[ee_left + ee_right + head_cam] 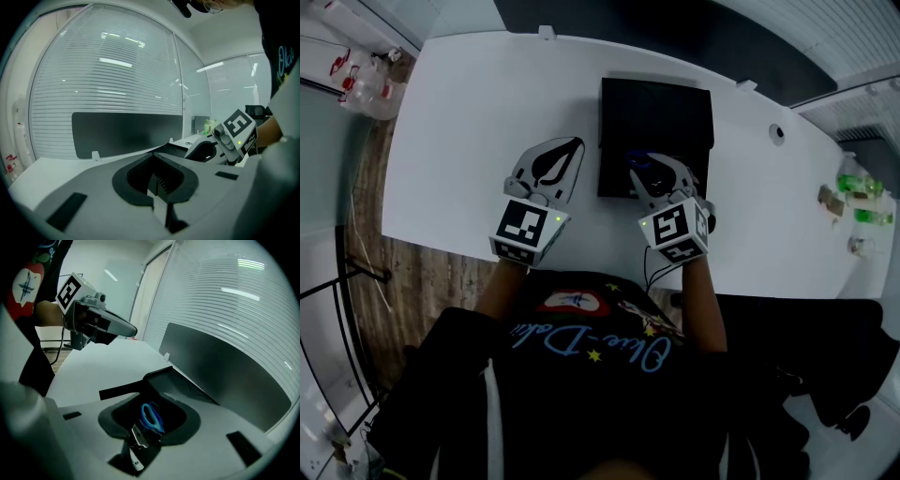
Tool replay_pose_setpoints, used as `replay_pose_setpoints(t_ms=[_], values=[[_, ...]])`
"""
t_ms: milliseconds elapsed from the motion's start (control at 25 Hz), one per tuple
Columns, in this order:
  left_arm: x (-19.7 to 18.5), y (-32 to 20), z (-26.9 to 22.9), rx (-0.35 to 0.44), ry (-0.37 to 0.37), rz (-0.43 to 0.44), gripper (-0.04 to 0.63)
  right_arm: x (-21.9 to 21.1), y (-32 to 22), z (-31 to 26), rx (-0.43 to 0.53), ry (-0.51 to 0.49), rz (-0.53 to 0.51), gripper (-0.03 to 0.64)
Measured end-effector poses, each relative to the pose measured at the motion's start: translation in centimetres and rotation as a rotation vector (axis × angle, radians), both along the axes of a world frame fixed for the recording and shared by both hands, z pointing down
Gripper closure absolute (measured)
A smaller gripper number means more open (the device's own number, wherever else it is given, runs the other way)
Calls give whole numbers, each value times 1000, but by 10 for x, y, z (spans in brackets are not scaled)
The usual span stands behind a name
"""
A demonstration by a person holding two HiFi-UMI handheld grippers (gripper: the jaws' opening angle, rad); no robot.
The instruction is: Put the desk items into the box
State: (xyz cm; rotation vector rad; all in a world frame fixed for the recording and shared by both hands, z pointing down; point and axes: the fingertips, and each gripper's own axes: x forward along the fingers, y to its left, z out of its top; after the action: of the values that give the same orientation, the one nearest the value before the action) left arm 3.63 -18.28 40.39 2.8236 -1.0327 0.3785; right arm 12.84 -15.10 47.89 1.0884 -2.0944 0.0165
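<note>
While scissors (pixel 150 416) sit between, right claw (pixel 661 173) gapes.

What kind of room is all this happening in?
Probably an office or meeting room: a long white desk, slatted window blinds behind it, and glass partition walls to one side.

Black box (pixel 656 108), white desk (pixel 459 131), scissors (pixel 150 419) with blue handles

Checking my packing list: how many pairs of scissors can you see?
1: blue-handled scissors between the right gripper's fingers, over the black box. Others may lie hidden inside the box.
</note>
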Motion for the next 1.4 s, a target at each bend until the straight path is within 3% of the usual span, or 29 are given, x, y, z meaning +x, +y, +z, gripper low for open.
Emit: replay_pose_setpoints(t_ms=[80, 160, 240, 400, 760, 840, 1000, 1400], values=[[3, 1, 0, 0, 2, 3, 588, 3, 0, -4, 12, -13, 11, 496], [5, 3, 1, -5, 1, 6, 588, 6, 0, -11, 42, -54, 33, 575], [7, 4, 2, -6, -1, 9, 588, 7, -1, -18, 70, -119, 42, 606], [7, 9, 3, -1, -8, 14, 588, 5, 2, -32, 100, -182, 30, 607], [13, 25, -17, 40, -12, 24, 588, 29, 9, -66, 174, -324, 108, 609], [12, 31, -23, 50, -9, 10, 588, 32, 10, -76, 190, -419, 116, 609], [7, 48, -24, 42, -10, -16, 588, 39, 15, -107, 191, -718, 133, 609], [3, 73, -26, 32, -36, -38, 588, 36, 46, -118, 143, -661, -21, 609]])
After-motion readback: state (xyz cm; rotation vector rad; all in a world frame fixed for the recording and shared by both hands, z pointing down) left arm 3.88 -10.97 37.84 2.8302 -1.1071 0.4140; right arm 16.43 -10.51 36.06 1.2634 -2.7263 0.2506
